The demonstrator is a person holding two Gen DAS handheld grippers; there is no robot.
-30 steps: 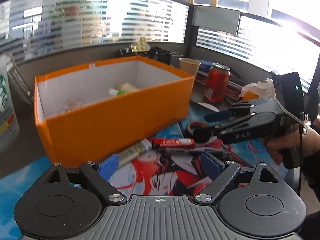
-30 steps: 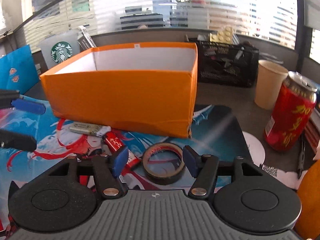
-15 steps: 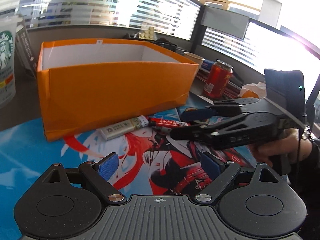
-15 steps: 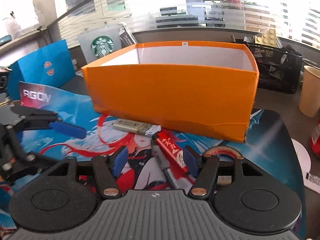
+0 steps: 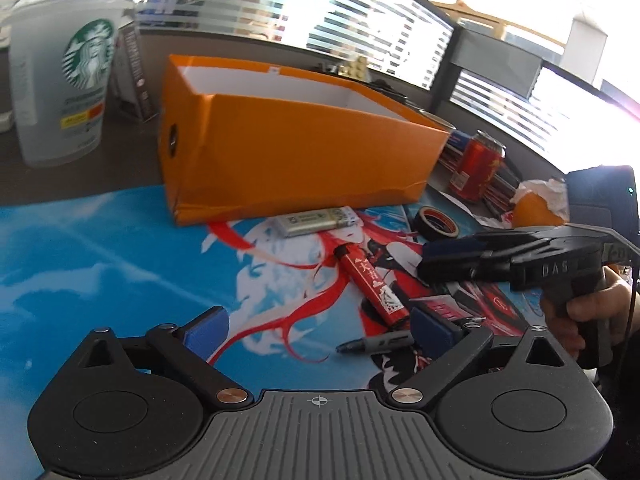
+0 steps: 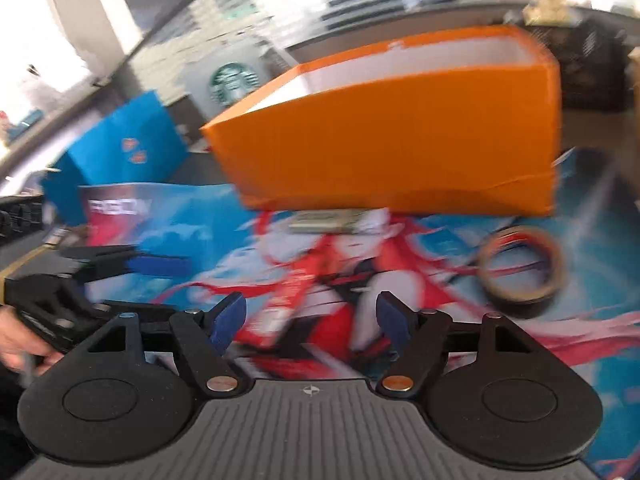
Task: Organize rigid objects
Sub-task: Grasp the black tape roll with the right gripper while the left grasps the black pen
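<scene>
Both grippers are hovering low over the printed desk mat [image 5: 100,248], nothing gripped. The left gripper [image 5: 320,326] is spreading near its widest; the right gripper [image 6: 310,314] is also widening, both empty. Loose items are still lying beside the orange box [image 5: 304,156] (its interior is hidden): a red tube [image 5: 370,282], a silvery rectangular piece [image 5: 316,221], a black tape roll [image 5: 436,222] and a dark pen [image 5: 376,343]. Sorting appears unfinished.

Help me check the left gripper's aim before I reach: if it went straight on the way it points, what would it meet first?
Probably the printed desk mat: the left gripper, jaws opening and empty, points down at bare mat. The red tube lies right of centre, the orange box farther on. Depth is uncertain.
</scene>
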